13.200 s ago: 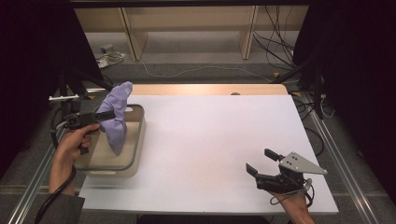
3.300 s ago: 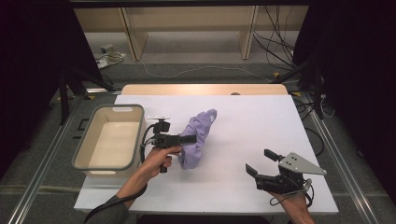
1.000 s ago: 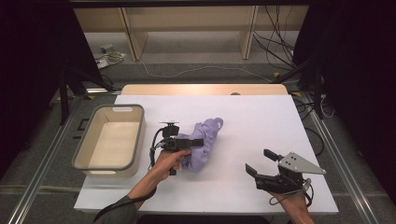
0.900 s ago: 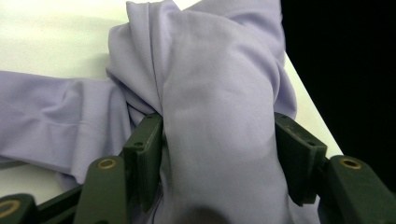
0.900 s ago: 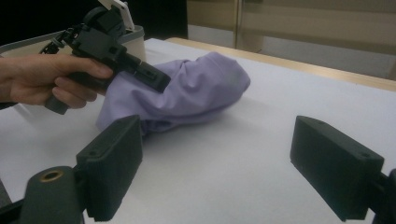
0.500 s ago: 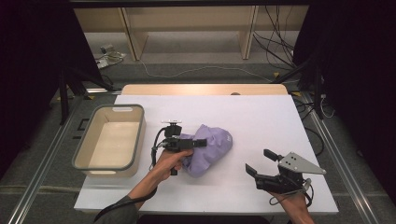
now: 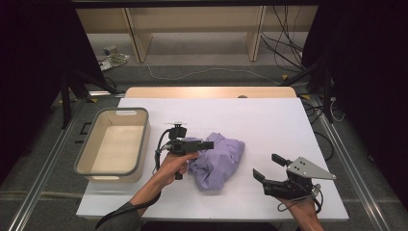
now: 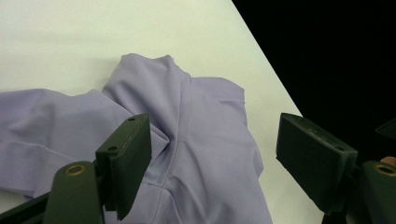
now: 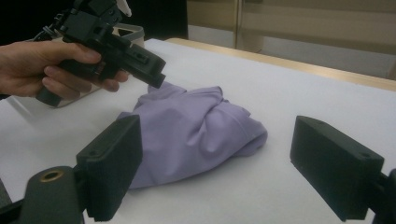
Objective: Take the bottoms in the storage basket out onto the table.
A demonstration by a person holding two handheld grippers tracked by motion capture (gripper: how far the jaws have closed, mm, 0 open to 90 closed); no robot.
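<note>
While the lilac garment (image 7: 215,160) lies crumpled on the white table (image 7: 269,120), just right of the beige bin (image 7: 113,144), the left gripper (image 7: 208,145) hovers over its left edge — its 2 jaws have just been opening and stand apart, pads off the cloth. The right gripper (image 7: 266,169) rests near the table's front-right corner, jaws wide apart — nothing between them.

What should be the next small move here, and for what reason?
Probably lift the left gripper clear. Its jaws have just been opening and no longer pinch the purple garment, which lies crumpled on the table. The right gripper waits open beside it.
</note>
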